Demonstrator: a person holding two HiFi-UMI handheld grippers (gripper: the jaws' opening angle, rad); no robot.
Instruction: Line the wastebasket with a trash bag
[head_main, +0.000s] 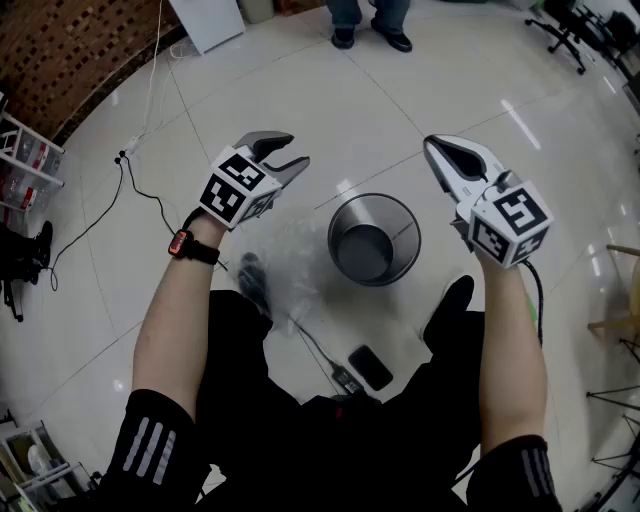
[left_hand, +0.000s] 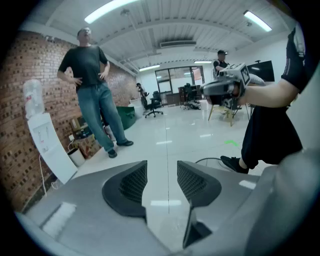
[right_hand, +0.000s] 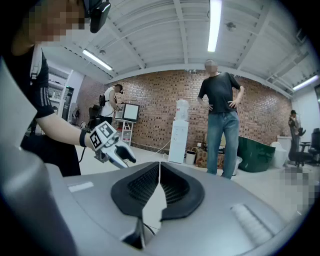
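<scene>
A round metal mesh wastebasket (head_main: 375, 240) stands upright on the white floor between my two hands, and its inside shows bare metal. A crumpled clear trash bag (head_main: 280, 255) lies on the floor just left of it, below my left gripper (head_main: 296, 152). That gripper hovers in the air with its jaws open, and the left gripper view shows nothing between its pads (left_hand: 134, 182). My right gripper (head_main: 433, 147) is raised above the basket's right side, shut and holding nothing; its pads (right_hand: 145, 186) meet in the right gripper view.
A person (head_main: 370, 25) stands on the far side of the floor. A dark phone (head_main: 370, 367) and a cable (head_main: 315, 345) lie by my feet. A wire rack (head_main: 25, 155) is at the left, an office chair (head_main: 565, 30) at the far right.
</scene>
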